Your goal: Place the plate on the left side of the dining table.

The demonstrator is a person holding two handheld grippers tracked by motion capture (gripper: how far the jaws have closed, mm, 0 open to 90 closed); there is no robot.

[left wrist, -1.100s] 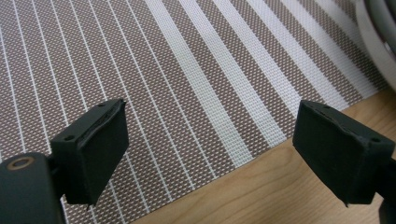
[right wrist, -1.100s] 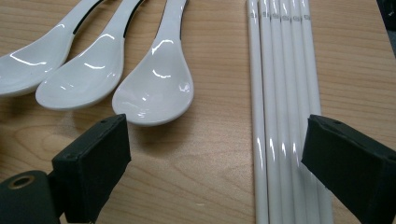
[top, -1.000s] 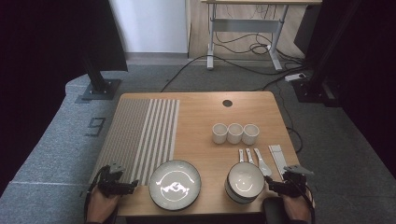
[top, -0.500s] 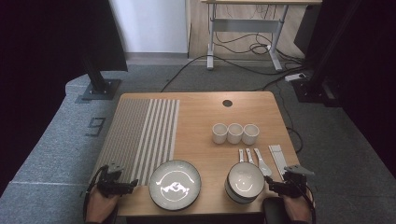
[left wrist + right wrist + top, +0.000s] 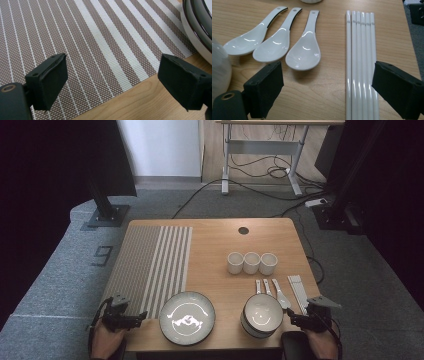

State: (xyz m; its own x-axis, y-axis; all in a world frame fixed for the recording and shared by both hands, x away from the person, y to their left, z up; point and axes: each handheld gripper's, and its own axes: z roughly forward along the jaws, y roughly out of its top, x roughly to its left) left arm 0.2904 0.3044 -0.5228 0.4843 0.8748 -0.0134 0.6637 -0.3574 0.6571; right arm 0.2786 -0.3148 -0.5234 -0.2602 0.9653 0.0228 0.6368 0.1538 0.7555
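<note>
At the near left corner of the worktop (image 5: pixel 215 245), the left gripper (image 5: pixel 131 319) sits low in the person's left hand (image 5: pixel 106 340), its fingers (image 5: pixel 48 81) spread wide with nothing between them. Under them lies the near edge of a brown placemat (image 5: pixel 150 265) with white stripes, which covers the left part of the worktop from near to far. Just to the right of the placemat's near corner rests a dark plate (image 5: pixel 187 317) with a pale rim, overlapping the mat's edge slightly; its rim shows at the upper right of the left gripper view.

Farther right, near the front edge, stands a stack of bowls (image 5: pixel 261 315), white outside and dark inside. Beyond it, toward the far side, three white cups (image 5: pixel 251 263) stand in a row, touching one another. Just right of the bowls lie three white spoons (image 5: pixel 277 42), side by side with handles pointing away, and beside those a tight row of white chopsticks (image 5: pixel 361 62) running near to far.

The right gripper (image 5: pixel 296 317), held in the right hand (image 5: pixel 320 345) at the near right corner, has its fingers (image 5: pixel 265 91) wide apart and empty, spanning the nearest spoon and the chopsticks.
</note>
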